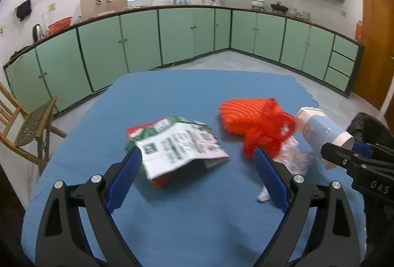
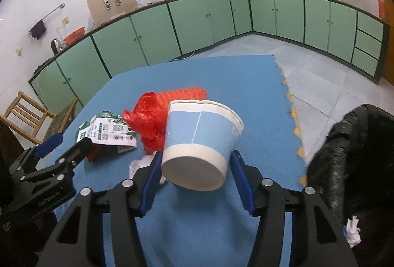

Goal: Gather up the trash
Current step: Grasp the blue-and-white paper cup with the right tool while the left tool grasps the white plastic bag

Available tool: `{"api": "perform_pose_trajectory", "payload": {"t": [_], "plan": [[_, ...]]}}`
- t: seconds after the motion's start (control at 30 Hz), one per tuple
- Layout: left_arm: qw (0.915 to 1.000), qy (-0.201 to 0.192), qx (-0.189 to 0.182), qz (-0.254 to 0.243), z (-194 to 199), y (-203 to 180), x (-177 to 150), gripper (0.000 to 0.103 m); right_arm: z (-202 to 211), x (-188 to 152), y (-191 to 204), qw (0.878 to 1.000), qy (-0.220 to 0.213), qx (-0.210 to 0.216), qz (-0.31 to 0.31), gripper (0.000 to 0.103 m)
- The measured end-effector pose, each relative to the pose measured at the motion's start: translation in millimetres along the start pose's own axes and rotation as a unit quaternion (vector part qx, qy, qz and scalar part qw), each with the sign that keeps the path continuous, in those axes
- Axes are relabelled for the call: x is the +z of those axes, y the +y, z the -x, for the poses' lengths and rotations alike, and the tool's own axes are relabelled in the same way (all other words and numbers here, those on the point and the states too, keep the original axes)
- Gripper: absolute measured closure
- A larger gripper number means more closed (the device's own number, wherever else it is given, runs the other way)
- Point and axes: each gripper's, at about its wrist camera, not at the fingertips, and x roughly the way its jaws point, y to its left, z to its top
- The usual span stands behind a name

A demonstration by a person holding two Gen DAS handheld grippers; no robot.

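Note:
My right gripper is shut on a blue-and-white paper cup, held tilted above the blue table, base toward the camera. In the left wrist view the cup and right gripper show at the right. My left gripper is open and empty, just above a flattened green-and-white carton that lies between and ahead of its fingers. An orange-red mesh bag with a red plastic bag lies right of the carton. Crumpled white tissue lies beside it.
A black trash bag stands at the table's right edge, with white tissue inside. The blue table cover has a jagged right edge. A wooden chair stands left of the table. Green cabinets line the far walls.

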Motion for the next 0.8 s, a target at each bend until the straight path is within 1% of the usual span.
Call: {"api": "perform_pose_trajectory", "payload": {"t": [0.3, 0.37, 0.43, 0.67, 0.7, 0.77, 0.8], "plan": [[0.9988, 0.018, -0.041, -0.020, -6.7, -46.0, -12.6, 0.014, 20.1, -8.4, -28.5, 1.000, -0.007, -0.021, -0.010, 0.048], [0.9984, 0.027, -0.045, -0.021, -12.6, -52.6, -14.0, 0.017, 22.7, -9.0, -34.9, 1.000, -0.008, -0.024, -0.015, 0.048], [0.9976, 0.041, -0.052, -0.019, -20.4, -58.1, -15.8, 0.021, 25.4, -9.8, -41.0, 0.999, -0.011, -0.026, -0.018, 0.048], [0.9948, 0.080, -0.061, -0.013, -46.5, -71.8, -16.6, 0.027, 27.3, -11.3, -57.3, 0.999, -0.014, -0.033, -0.022, 0.048], [0.9944, 0.085, -0.062, -0.013, -49.5, -73.8, -17.1, 0.029, 27.3, -11.4, -57.7, 0.999, -0.014, -0.034, -0.020, 0.048], [0.9937, 0.092, -0.063, -0.015, -53.7, -77.5, -18.1, 0.036, 27.5, -11.2, -59.4, 0.999, -0.015, -0.035, -0.019, 0.048], [0.9930, 0.098, -0.064, -0.017, -56.5, -80.4, -19.1, 0.043, 27.7, -11.3, -59.7, 0.999, -0.016, -0.035, -0.019, 0.048]]}}
